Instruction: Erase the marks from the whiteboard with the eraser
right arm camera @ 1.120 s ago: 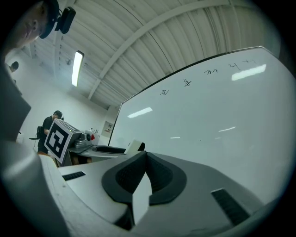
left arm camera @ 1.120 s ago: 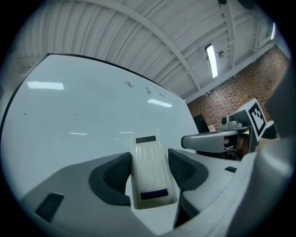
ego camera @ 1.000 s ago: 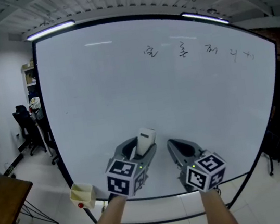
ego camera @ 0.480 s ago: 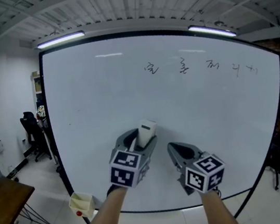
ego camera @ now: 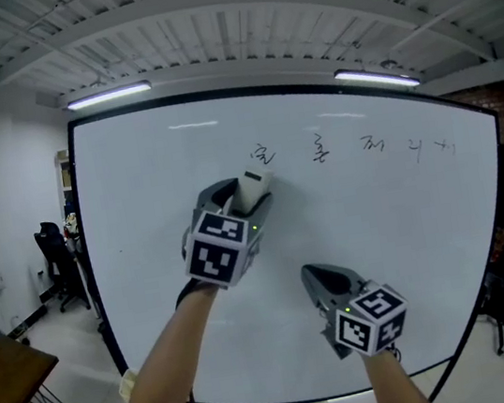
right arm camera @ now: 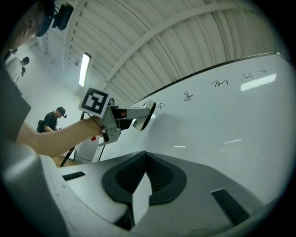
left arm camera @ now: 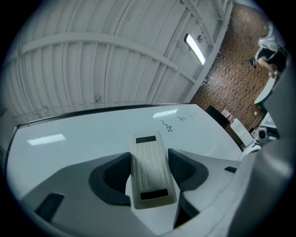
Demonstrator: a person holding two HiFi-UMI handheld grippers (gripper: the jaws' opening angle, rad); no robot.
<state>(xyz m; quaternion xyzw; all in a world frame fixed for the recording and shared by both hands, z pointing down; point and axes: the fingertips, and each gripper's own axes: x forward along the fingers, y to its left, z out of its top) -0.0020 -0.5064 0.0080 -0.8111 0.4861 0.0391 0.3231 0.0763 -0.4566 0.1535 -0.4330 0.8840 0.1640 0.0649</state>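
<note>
The large white whiteboard (ego camera: 147,260) carries a full row of black handwritten marks (ego camera: 357,146); nothing looks wiped yet. My left claw (ego camera: 236,200) grips the cream plastic eraser (ego camera: 252,189) just beside the leftmost mark. My right claw (ego camera: 326,279) hangs lower, clenched on nothing.

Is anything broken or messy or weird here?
Nothing stands out. The whiteboard looks whole, with only a few marks near its top. The left gripper holds the eraser squarely between its jaws, close to the leftmost mark. The right gripper is shut and empty, lower down.
</note>
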